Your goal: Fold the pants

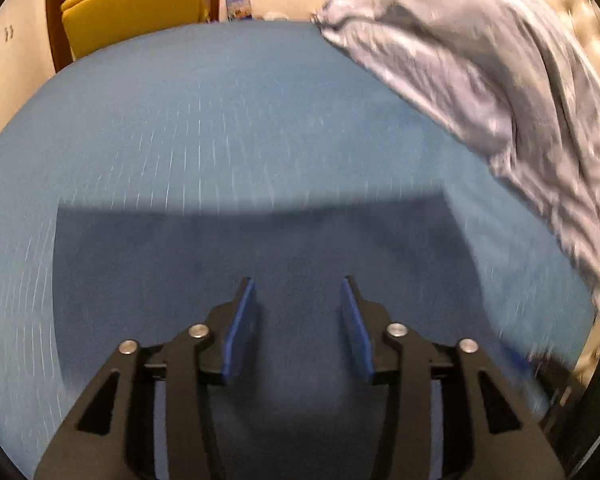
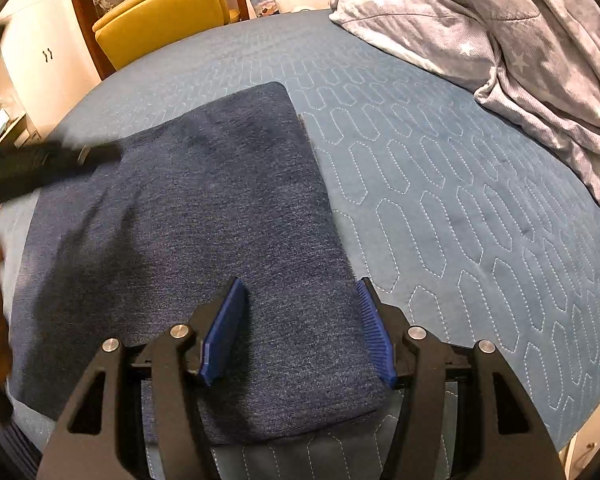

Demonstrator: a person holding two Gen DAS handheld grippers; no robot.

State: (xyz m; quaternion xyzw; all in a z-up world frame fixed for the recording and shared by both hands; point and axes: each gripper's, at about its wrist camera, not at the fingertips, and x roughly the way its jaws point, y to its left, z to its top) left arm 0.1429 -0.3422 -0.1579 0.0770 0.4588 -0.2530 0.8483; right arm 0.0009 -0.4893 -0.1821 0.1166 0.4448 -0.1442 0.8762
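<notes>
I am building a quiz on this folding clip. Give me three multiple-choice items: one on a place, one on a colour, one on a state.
1. Where does the folded dark blue denim pants bundle lie?
A. on the yellow chair
B. on the quilted blue bedspread
C. on the grey crumpled duvet

2. What colour are the pads of the right gripper?
A. blue
B. red
C. white

3. How does the right gripper stand?
A. shut on the pants
B. open above the pants
C. shut on the duvet

Answers: 1 B, the bundle rests flat on the stitched bedspread, apart from the duvet. 2 A, both pads show blue. 3 B, the pads stand apart with nothing pinched between them.
</notes>
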